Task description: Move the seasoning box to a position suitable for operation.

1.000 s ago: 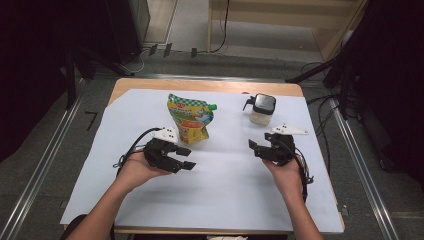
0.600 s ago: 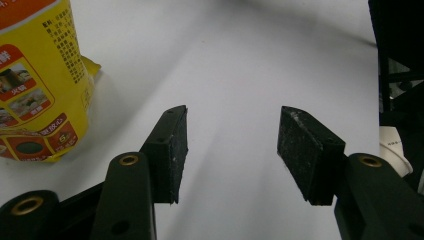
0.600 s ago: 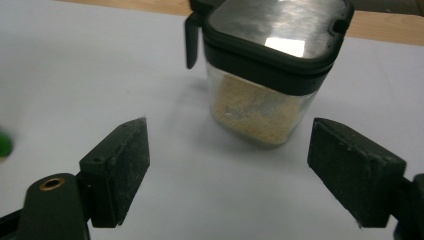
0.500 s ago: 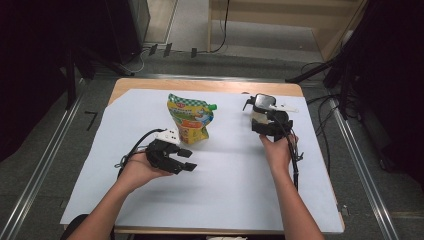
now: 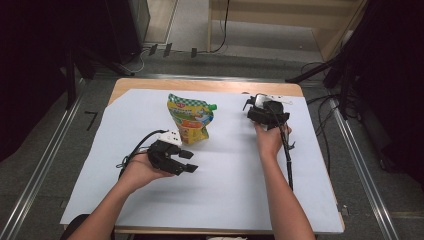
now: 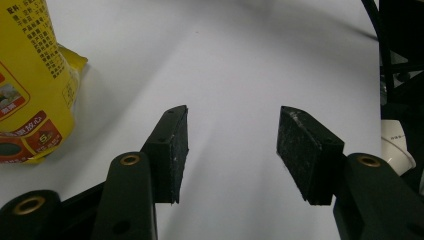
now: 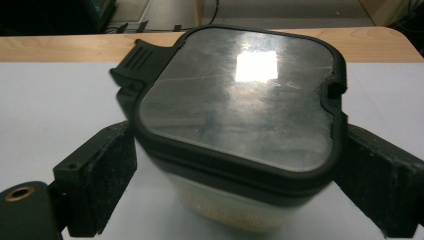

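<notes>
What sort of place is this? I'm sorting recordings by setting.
Probably a lab or recording workspace: a paper-covered table, loose cables on the floor, metal rails alongside, and hand-held grippers at work.

Overhead light on white table cover [image 5: 225, 165]; surroundings dark, near black. Soft shadows under hands and beside yellow pouch [image 6: 30, 85]. Bright square glare on container lid [image 7: 240, 100] in right gripper view. High view soft, low detail. Near jaws slightly out of focus

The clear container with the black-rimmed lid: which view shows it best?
The right gripper view: the clear container with the black-rimmed lid sits close between the right gripper's jaws. In the high view that gripper mostly hides it.
</notes>
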`<state>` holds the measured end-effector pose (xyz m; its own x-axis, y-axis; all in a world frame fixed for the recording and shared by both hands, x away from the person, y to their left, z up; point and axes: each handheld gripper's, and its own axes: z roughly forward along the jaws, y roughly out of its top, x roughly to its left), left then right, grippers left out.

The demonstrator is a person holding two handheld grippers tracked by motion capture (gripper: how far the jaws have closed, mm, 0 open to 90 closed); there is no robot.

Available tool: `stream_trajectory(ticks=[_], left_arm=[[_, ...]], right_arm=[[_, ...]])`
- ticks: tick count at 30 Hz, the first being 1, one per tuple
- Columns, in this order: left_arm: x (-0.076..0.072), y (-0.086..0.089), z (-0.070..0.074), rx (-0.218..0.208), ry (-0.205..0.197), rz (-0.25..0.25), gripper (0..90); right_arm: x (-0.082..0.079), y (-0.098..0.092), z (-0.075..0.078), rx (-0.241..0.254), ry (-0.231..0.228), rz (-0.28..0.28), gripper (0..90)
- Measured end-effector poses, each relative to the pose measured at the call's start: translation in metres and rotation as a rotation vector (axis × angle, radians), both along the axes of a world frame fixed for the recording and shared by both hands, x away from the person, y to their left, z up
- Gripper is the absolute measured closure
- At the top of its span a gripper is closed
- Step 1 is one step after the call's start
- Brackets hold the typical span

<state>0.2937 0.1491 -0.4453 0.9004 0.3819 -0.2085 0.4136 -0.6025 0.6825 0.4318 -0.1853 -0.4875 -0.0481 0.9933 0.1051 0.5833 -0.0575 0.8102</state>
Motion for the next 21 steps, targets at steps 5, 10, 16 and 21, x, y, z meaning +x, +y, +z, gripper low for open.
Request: stream_trajectory(ticks=[5, 10, 16, 21], left_arm=[[0.000, -0.001, -0.001, 0.001, 0.002, -0.007, 47.3], [0.001, -0.001, -0.001, 0.002, 0.001, -0.008, 47.2], [0.004, 0.003, -0.001, -0.007, 0.012, 0.006, 48.0], [0.004, 0.003, -0.002, 0.001, 0.016, 0.003, 48.0]], right_arm=[[0.009, 0.003, -0.012, -0.003, 0.003, -0.050, 9.2], [0.014, 0.007, -0.021, 0.009, -0.020, -0.092, 9.0], [0.019, 0.011, -0.031, 0.004, -0.052, -0.142, 10.3], [0.021, 0.010, -0.033, -0.009, -0.064, -0.134, 11.8]])
